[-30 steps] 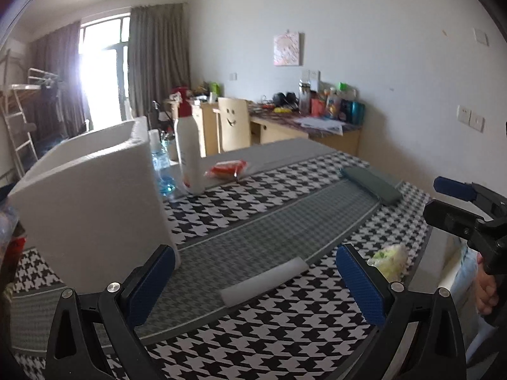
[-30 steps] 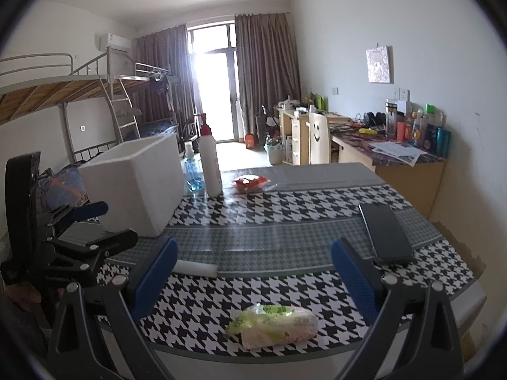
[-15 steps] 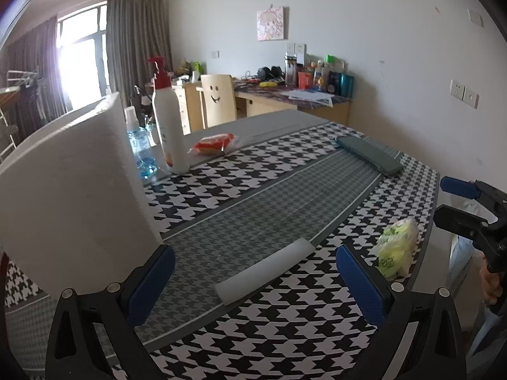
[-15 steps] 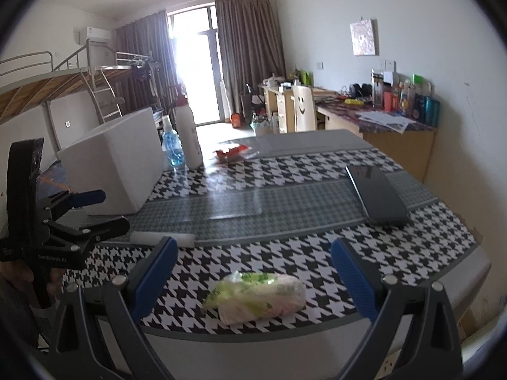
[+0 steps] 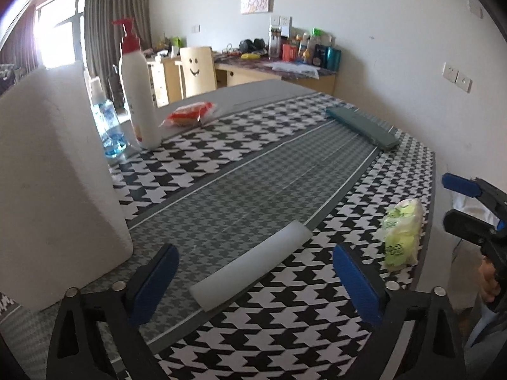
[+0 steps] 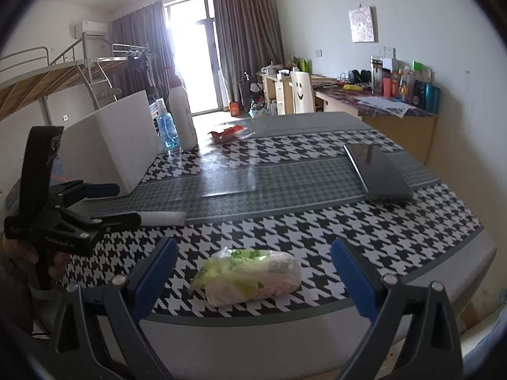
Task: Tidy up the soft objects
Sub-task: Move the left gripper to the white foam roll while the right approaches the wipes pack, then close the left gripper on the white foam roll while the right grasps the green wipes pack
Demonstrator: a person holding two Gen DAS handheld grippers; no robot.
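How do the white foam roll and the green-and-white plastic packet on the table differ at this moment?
The white foam roll is a plain, smooth cylinder; the plastic packet is crinkled, printed green and lumpy. The roll lies before the left gripper, the packet before the right gripper at the table's edge. Both lie flat, ungripped.

Both grippers, left gripper point(image 5: 255, 280) and right gripper point(image 6: 252, 277): black plastic frames, blue ribbed pads point(image 6: 354, 280) (silver screws behind), bare-skinned hand point(image 6: 19, 255) on grip.

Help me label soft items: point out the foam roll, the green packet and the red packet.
foam roll point(image 5: 250, 264), left wrist view, middle of its length.
green packet point(image 6: 250, 275), right wrist view, centre of the wrapper.
red packet point(image 5: 189, 114), left wrist view, its top face.
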